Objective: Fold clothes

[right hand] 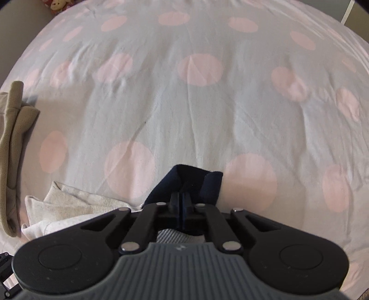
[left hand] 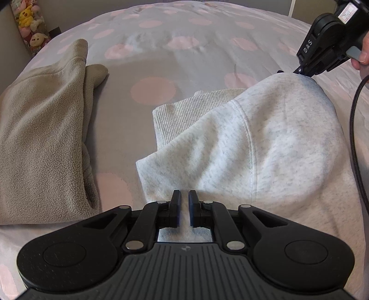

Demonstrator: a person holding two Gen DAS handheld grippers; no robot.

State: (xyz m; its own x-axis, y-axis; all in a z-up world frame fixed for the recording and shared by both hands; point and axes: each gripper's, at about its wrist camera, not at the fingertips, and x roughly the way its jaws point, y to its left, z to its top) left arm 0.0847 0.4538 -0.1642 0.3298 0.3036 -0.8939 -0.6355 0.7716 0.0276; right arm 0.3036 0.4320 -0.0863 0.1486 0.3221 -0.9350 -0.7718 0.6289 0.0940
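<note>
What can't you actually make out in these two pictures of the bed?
- Grey sweatshirt: left wrist view, its lower part is cut off by the edge and hidden behind the left gripper.
- Navy fabric in the right gripper: right wrist view, its attachment is hidden by the gripper.
- Plush toys: too small.

A bedspread [left hand: 161, 69] is spread under everything. On it, to the left, a fleece garment [left hand: 46, 138] is laid. To its right, apart from it, a sweatshirt [left hand: 265, 143] is laid. The left gripper [left hand: 183, 211] is placed at the sweatshirt's near edge, the right gripper [left hand: 302, 71] at its far right corner. Plush toys [left hand: 30, 20] are stacked beyond the far left corner.
</note>
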